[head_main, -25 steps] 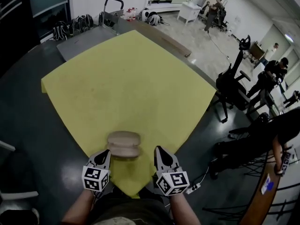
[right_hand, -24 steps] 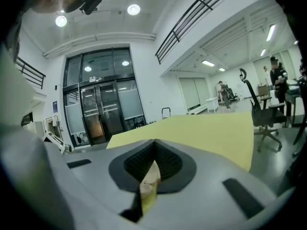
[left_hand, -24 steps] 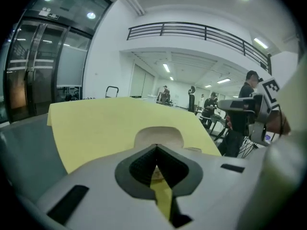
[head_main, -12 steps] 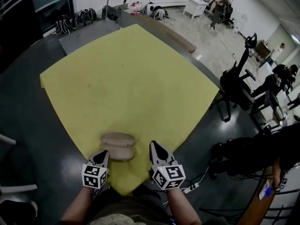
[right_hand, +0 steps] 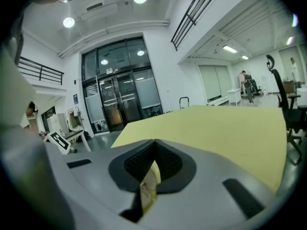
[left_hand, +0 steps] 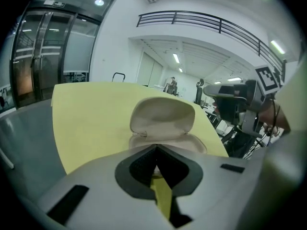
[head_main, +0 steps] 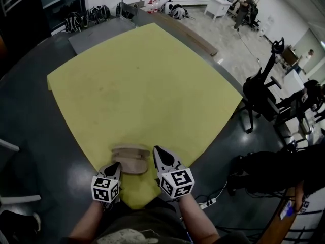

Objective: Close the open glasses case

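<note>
Where the head view looks steeply down, the dark grey desk (head_main: 30,126) fills most of the picture; a yellow mat (head_main: 142,80) lies on it cornerwise, one corner pointing at the person. The mat is bare from the case to its far corner; beyond the desk's right edge stands a black office chair (head_main: 259,93). The person's forearms (head_main: 195,220) come in from the bottom edge, side by side, both grippers aimed forward over the mat's near corner. The left gripper (head_main: 115,166) sits at the mat's near-left edge, its tips just short of the case; the right gripper (head_main: 158,154) reaches a little further, close beside the case's right end. The beige glasses case (head_main: 130,159) lies on the near corner of the mat between the two.

Only the left gripper view shows that the glasses case (left_hand: 163,121) is open, lid upright on the far side, tray toward the camera; it also shows the right gripper (left_hand: 235,104) off to the right, clear of the lid. There the left gripper (left_hand: 156,148) has its jaws together at the tips, nothing held. The right gripper view looks past the case along the mat's edge; the right gripper (right_hand: 154,143) likewise has its jaws closed, empty.
</note>
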The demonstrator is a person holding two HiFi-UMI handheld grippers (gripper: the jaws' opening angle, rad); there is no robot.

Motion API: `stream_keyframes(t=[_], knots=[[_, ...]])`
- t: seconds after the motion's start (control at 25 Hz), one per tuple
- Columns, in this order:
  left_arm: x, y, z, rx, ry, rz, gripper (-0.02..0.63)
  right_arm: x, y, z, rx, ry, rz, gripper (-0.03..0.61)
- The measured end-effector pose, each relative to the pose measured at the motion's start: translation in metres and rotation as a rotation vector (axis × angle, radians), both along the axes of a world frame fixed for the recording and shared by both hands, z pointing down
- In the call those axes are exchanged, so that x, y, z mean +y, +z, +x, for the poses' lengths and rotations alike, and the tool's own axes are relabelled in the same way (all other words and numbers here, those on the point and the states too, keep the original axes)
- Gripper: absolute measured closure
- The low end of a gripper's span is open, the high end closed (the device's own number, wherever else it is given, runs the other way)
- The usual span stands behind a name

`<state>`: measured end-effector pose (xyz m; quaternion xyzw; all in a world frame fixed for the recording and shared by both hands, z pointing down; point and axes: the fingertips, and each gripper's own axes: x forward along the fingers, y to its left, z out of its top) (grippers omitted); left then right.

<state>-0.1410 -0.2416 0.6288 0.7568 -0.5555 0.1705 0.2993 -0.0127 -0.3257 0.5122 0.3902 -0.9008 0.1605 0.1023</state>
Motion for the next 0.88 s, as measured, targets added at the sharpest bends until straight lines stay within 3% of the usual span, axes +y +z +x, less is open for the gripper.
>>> stream_keyframes(t=[0.28,0.48,0.64,0.88], knots=[[0.0,0.001,0.007,-0.001,0.015,0.02,0.604,-0.008,0.025,-0.037,0.056,-0.115,-0.102,0.589],[-0.004,0.004,0.012,-0.019,0.042,0.024,0.604,-0.007,0.045,-0.042,0.158,-0.15,-0.151,0.589],[-0.004,0.003,0.014,-0.004,0.036,0.037,0.604,0.001,0.046,-0.039,0.135,-0.162,-0.173,0.589],[0.01,-0.027,0.017,-0.045,0.077,0.161,0.604,0.025,0.049,-0.036,0.137,-0.203,-0.191,0.589]])
